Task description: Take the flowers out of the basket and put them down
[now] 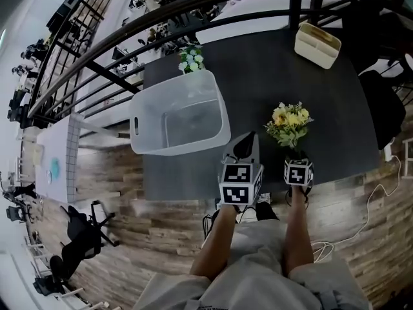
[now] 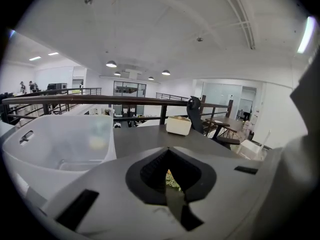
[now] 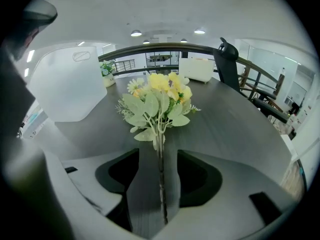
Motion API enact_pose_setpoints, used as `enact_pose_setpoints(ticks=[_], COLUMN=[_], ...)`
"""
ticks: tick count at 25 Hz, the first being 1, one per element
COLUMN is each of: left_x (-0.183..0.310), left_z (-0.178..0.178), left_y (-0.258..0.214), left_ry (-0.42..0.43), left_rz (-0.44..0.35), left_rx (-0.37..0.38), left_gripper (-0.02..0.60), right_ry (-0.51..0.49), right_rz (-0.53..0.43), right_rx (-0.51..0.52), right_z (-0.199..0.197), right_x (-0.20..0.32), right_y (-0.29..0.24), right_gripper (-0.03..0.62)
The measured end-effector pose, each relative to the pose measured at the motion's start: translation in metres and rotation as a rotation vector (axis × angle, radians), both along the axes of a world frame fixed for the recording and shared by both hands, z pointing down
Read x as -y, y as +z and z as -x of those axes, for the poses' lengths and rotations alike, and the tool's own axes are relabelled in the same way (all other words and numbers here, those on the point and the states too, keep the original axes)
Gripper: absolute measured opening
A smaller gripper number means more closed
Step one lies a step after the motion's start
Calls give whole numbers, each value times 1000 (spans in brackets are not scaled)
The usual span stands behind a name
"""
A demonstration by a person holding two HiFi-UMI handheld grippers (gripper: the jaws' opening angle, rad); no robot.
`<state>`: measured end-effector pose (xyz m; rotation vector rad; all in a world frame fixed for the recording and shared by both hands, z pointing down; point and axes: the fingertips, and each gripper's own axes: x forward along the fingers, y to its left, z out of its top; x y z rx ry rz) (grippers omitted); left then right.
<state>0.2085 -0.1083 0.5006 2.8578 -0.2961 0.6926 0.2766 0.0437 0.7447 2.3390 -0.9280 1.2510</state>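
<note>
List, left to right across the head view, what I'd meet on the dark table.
Clear bin → left gripper → yellow flowers. The white flowers, right gripper and cream box overlap these, so they are left out.

Bare bench (image 1: 258,76) lies open between the clear basket (image 1: 222,118) on the left and the yellow bouquet (image 1: 288,124) on the right; a beige box (image 1: 317,44) blocks the far corner.

Bench (image 1: 258,82) carries basket (image 1: 151,108) at left; flowers (image 1: 289,124) lie on the bench, right of basket, near front edge; second bunch (image 1: 191,59) behind basket; box (image 1: 317,44) at far right corner.
</note>
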Motion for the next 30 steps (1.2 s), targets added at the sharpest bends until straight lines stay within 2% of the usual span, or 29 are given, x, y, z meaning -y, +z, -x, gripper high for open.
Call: enact_pose_setpoints(ticks=[3,7,9,12,15,16,19,23,28,30], left_x=[5,11,18,29,38,42,54,69,80,80], left_z=[12,43,66,103,142,153,188,231,264,274], left_y=[-1,-15,-20,-19,-17,-17,-17,-22,-14,-10], left_ry=[15,53,63,67,74,74,70,59,55,62], left_rz=[-3,-9,-17,-17,-12,-12,-4,2,25,27], left_rx=[-16,-48,-58,-62,-59,-57,-63,-88,-88,-86], left_gripper=[21,21,21,21,21,21,21,21,21,21], right_ry=[41,171,218,218,177,168,162,142,192,196], right_rz=[5,-41,-81,-162,-260,-295,-373,-418,-429,-428], right_rx=[-57,-224,-300,-354,-371,-376,-385,-378,-329,-306], right_z=[1,5,18,52,96,110,150,202,238,249], right_x=[-4,-8,-3,17,42,50,68,86,90,90], right_y=[-21,-79,-105,-135,-158,-165,-179,-192,-188,-185], right_gripper=[265,288,288,287,265,225,209,163,15,3])
